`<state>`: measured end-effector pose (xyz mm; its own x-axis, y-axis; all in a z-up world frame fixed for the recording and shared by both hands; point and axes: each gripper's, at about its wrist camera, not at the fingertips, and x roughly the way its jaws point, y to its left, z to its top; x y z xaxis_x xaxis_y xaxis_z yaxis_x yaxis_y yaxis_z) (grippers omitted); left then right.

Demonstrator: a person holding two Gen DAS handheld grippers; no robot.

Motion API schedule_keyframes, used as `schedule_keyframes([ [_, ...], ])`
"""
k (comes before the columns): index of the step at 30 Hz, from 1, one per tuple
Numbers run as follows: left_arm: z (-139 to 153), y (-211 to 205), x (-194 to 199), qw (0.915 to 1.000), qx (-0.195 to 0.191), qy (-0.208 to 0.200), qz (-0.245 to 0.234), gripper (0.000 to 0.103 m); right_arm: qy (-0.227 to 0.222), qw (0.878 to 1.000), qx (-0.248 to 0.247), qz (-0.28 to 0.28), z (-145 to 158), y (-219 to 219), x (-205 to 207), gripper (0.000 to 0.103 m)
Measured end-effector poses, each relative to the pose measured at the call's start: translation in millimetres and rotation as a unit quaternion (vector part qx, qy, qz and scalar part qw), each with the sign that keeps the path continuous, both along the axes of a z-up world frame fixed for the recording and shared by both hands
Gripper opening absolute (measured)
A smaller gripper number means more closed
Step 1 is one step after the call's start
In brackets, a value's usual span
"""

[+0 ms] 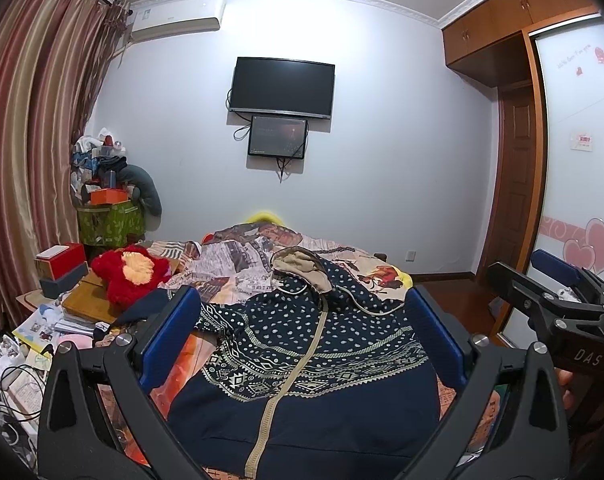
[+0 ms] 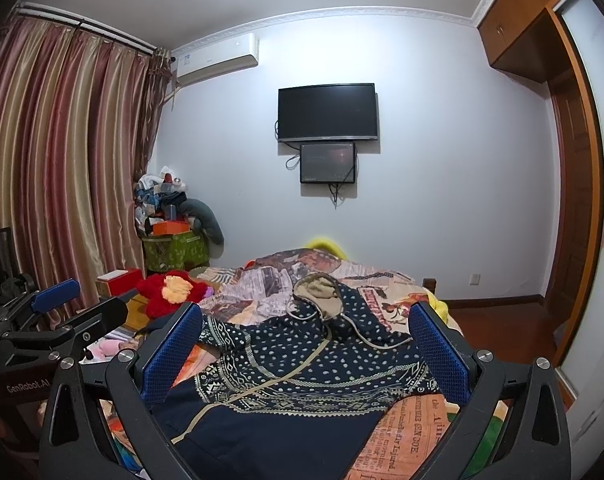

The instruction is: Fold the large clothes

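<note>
Bedroom clutter frames the work: a bed (image 2: 398, 424) with a newsprint-patterned cover runs toward a pale wall carrying a television (image 2: 328, 112). On that bed, nearest the cameras, lies the navy patterned hoodie (image 1: 302, 360), front up, its tan-lined hood (image 1: 302, 268) toward the television and one sleeve crumpled at the hoodie's left side. Both tools hover above the hoodie's hem: the left gripper (image 1: 302, 336) and the right gripper (image 2: 306, 356) each have jaws spread wide, holding nothing. Trouble could come from that bunched sleeve; folding over it would likely trap wrinkles. A pinch taken too deep may also catch the bed cover along with the hoodie, dragging both.
</note>
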<state>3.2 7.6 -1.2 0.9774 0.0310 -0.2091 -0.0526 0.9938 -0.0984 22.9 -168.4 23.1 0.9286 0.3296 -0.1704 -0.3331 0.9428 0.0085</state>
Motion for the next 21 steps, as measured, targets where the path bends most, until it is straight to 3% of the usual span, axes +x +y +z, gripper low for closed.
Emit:
schedule_keyframes([
  [13,-2.7,10.5,29.0,0.9999,-0.004,0.013,-0.007,0.103,0.020,1.000,-0.004,-0.003,-1.9,4.9,17.8,0.103],
  [21,-3.7,49.4,84.1,0.9993,-0.002,0.030,0.023,0.103,0.042,0.999,-0.013,0.007,-8.3,22.3,71.4,0.103],
])
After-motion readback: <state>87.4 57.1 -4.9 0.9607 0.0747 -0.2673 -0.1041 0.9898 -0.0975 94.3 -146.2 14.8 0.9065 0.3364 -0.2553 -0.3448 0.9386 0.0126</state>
